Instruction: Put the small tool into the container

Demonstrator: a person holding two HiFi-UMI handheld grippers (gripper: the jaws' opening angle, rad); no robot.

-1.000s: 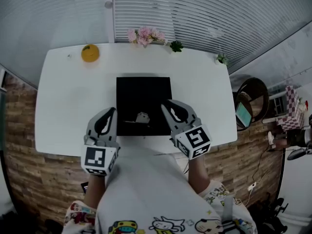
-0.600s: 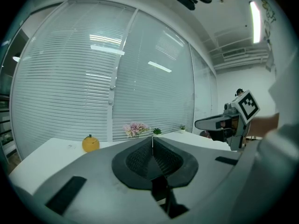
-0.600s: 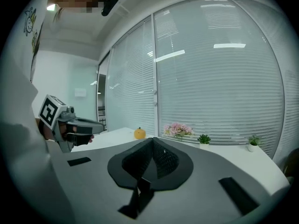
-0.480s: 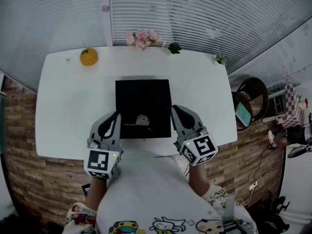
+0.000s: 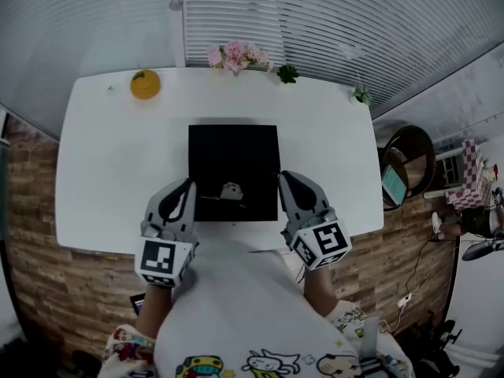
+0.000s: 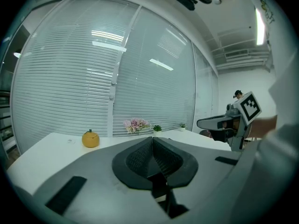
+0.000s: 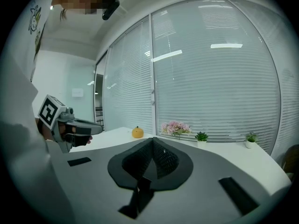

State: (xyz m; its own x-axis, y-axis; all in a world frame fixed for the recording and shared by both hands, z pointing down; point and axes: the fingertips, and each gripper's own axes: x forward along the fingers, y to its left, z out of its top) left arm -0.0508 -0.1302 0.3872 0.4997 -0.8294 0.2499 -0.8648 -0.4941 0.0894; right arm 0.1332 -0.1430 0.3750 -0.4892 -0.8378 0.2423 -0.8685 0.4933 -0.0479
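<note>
Since 1 s ago the right gripper (image 5: 285,179) had pulled back off the black container (image 5: 236,152) to its right edge; the left gripper (image 5: 186,187) barely shifted. Both sets of jaws were pressed together, nothing btwn them. The small tool (image 5: 230,190) lay inside the container, near its front. Risk: a low sweep w/ either gripper could clip the rim and shift it on the desk (image 5: 110,172).
</note>
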